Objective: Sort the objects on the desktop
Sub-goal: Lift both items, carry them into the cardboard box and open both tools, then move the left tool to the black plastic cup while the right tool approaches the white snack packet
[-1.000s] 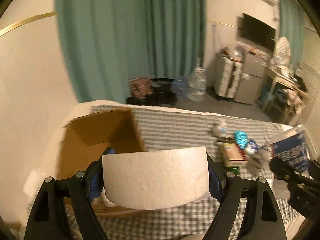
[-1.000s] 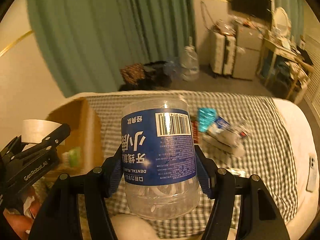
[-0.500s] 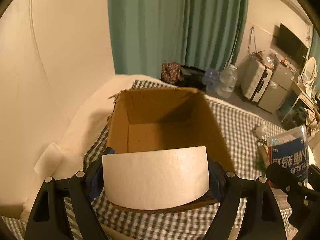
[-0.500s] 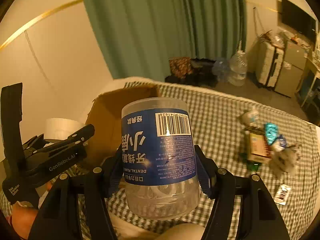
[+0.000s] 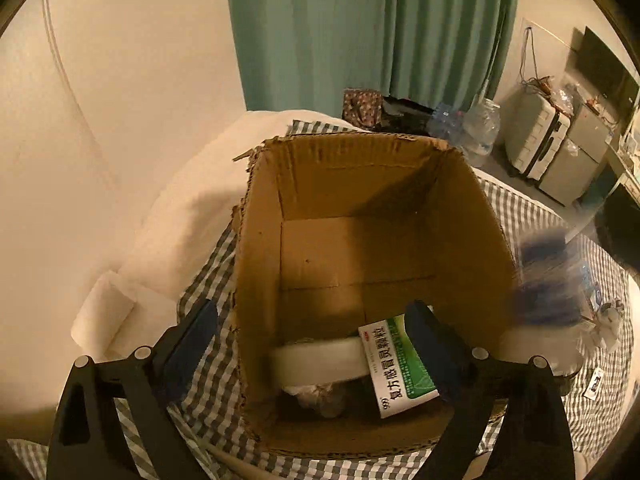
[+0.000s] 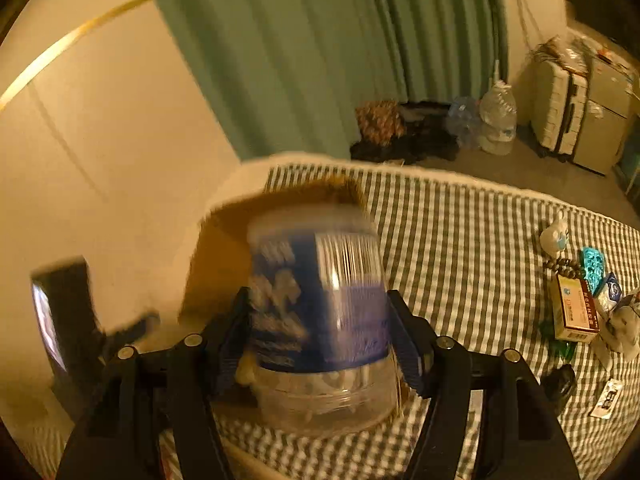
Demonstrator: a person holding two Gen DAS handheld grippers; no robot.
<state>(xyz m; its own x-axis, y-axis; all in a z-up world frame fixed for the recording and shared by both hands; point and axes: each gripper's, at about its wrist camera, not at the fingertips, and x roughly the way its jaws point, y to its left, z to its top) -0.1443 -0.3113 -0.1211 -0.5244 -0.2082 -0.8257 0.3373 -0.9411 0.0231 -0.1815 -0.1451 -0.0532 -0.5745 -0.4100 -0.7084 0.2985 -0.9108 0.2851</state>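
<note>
Left gripper [image 5: 312,344] fingers spread above box [image 5: 360,280], roll [image 5: 316,360] inside. Right gripper [image 6: 320,344] fingers pinch jar [image 6: 320,320]. Next: carry jar over box, release.

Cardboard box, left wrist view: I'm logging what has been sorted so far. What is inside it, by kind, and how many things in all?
White paper roll: 1
Green-and-white medicine packet: 1
Pale crumpled item, kind unclear: 1
Total in the cardboard box: 3
Not counted: the blue-label jar, which is outside the box.
</note>
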